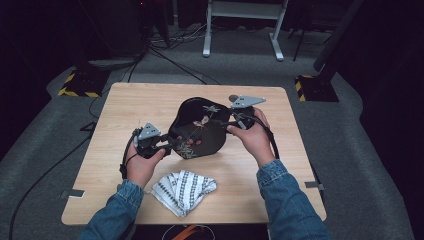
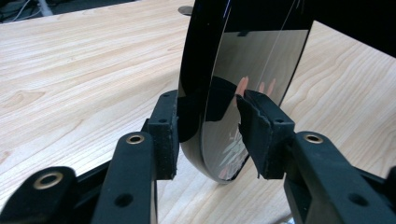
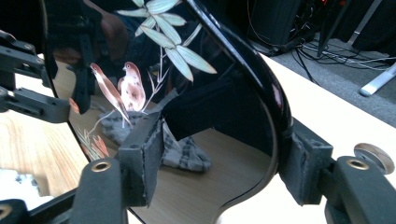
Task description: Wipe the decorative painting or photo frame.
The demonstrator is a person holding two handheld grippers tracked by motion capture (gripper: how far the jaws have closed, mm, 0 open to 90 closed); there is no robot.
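Tray (image 1: 197, 131): glossy black, painted bird, leaves

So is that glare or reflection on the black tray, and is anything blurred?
Reflection: in the right gripper view the glossy tray mirrors the checked cloth; in the left gripper view its face mirrors fingertips, and the near jaws look soft; the high view is dim beyond the table.

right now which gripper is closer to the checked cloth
the left gripper, at the black tray's near edge close by the checked cloth; the right gripper sits at its far edge
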